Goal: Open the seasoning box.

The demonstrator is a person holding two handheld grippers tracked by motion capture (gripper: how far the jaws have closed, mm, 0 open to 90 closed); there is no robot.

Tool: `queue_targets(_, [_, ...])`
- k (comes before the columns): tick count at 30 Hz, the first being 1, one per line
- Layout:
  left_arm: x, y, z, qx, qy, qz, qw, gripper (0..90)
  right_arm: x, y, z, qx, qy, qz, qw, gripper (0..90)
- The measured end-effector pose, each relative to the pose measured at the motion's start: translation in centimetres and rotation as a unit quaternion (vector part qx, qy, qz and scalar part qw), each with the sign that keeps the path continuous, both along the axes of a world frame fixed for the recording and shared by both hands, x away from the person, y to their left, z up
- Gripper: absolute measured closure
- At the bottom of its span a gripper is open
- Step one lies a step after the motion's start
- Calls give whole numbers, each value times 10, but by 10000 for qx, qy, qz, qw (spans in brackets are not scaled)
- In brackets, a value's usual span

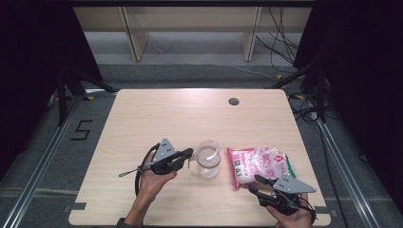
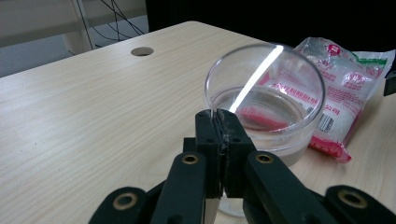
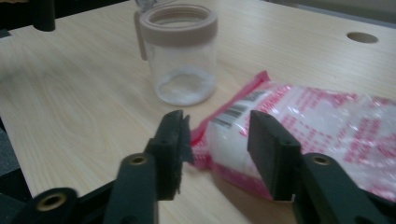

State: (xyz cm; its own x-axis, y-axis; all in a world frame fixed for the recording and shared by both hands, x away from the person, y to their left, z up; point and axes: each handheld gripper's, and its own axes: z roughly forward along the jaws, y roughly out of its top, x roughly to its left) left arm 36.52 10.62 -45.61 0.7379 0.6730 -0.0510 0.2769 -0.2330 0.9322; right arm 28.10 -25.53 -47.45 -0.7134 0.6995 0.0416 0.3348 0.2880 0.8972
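Looking down from the high view first, we see the clear jar [image 1: 208,158] standing upright near the middle of the table [image 1: 157,114], with the pink-and-white bag [image 1: 259,165] lying flat just beside it at three o'clock. Our left gripper [image 1: 188,155] comes in from nine o'clock and meets the jar's side, while our right gripper [image 1: 254,184] sits at about five o'clock of the bag, close to its near corner. In the left gripper view, the left gripper [image 2: 218,117] has its jaws pressed together on the thin clear tab at the jar's [image 2: 266,100] rim, so the steadying hold looks done; a little white powder lies on the jar's bottom, and the bag [image 2: 343,88] rests at two o'clock. In the right gripper view, the right gripper [image 3: 218,128] stands partly spread, its jaws either side of the bag's [image 3: 317,126] barcode end without pinching it yet, the jar [image 3: 180,58] at eleven o'clock. We judge the work early: grasping, lifting and pouring the bag remain.
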Motion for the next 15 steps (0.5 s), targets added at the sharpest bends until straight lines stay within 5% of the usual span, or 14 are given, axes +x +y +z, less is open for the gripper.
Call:
queue_targets(4, [0,-1,0,-29,11,11,10000,873,8,13,5,-21,-84,107,9999,683])
queue_targets(5, [0,-1,0,-31,8,6,10000,873,12,15,6,-78,-291,136,9995,718])
queue_targets(6, [-1,-1,0,-3,8,23,10000,873,13,20,6,9,-149,223,9996,741])
queue_targets(9, [-1,-1,0,-10,8,19,10000,874,23,28,8,-58,-350,281,9990,817])
queue_targets(10, [-1,-1,0,0,5,23,10000,873,25,32,7,47,-215,267,9994,836])
queue_targets(15, [-1,-1,0,-8,8,20,10000,873,41,44,9,11,-347,288,9990,897])
